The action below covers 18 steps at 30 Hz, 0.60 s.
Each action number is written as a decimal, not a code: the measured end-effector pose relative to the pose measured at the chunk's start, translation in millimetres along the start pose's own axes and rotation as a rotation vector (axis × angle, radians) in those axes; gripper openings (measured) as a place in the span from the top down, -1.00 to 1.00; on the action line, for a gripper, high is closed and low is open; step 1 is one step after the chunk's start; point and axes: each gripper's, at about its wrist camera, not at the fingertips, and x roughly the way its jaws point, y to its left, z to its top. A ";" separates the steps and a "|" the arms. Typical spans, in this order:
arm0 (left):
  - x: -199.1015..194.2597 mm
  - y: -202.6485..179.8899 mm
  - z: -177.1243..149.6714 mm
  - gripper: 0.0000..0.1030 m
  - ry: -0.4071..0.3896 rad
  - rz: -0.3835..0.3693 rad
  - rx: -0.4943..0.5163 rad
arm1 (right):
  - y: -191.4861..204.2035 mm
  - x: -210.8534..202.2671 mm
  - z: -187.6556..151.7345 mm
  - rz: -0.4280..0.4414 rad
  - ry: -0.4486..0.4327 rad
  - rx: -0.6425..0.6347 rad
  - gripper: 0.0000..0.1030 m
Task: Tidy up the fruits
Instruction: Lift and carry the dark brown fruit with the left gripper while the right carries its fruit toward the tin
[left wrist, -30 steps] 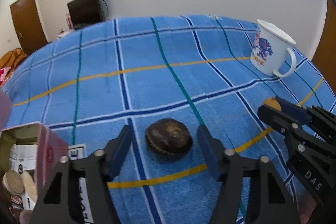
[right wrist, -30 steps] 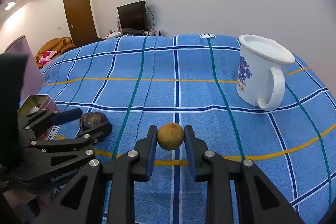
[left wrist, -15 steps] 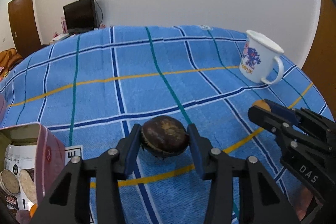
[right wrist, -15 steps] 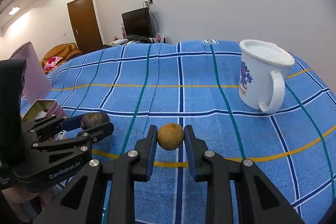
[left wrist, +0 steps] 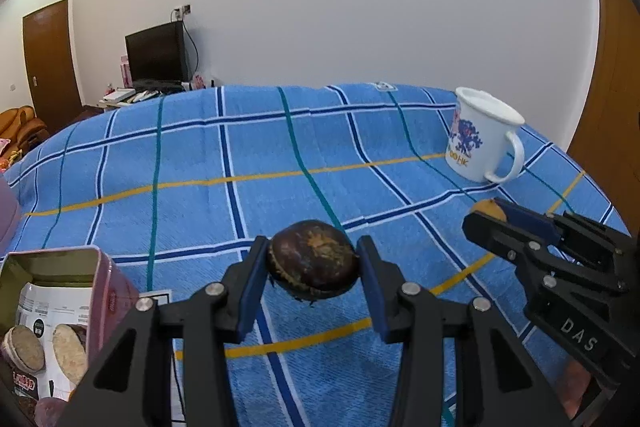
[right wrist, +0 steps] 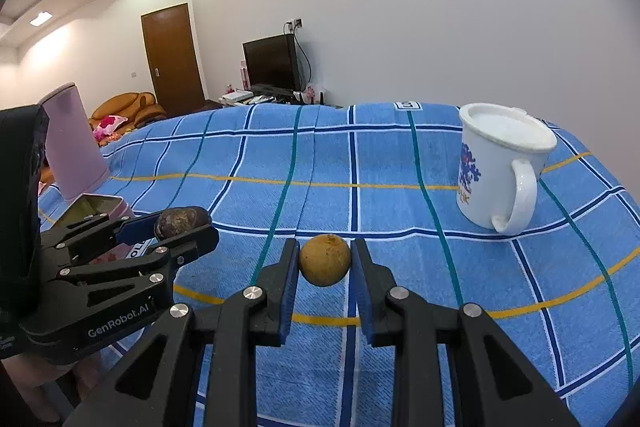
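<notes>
Over the blue checked cloth (left wrist: pixel 192 163) we hold two fruits, one per tool. The left gripper (left wrist: pixel 314 267) has its blue pads pressed on a dark brown wrinkled fruit (left wrist: pixel 313 264), which hangs clear of the cloth; its jaws closed further on this fruit within the last second and now stand narrow, set to the fruit's width. The right gripper (right wrist: pixel 325 265) is fully closed on a small round yellow-brown fruit (right wrist: pixel 325 259), also above the cloth. From the right wrist view we see the left tool at the left, near an open pink tin (left wrist: pixel 60 291) with round biscuits inside. A white mug (right wrist: pixel 500 167) with blue print stands upright at far right, well apart from both fruits.
</notes>
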 end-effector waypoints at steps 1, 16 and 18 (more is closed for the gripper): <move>-1.9 -0.1 -0.1 0.10 -0.008 0.001 0.002 | 0.4 -1.0 -0.3 0.000 -0.003 -0.001 0.46; -14.3 -4.7 -2.1 0.10 -0.084 0.029 0.023 | 2.6 -10.7 -4.1 -0.003 -0.048 -0.011 0.46; -15.9 -4.4 -2.4 0.10 -0.092 0.029 0.022 | 2.8 -12.7 -5.1 -0.005 -0.055 -0.011 0.46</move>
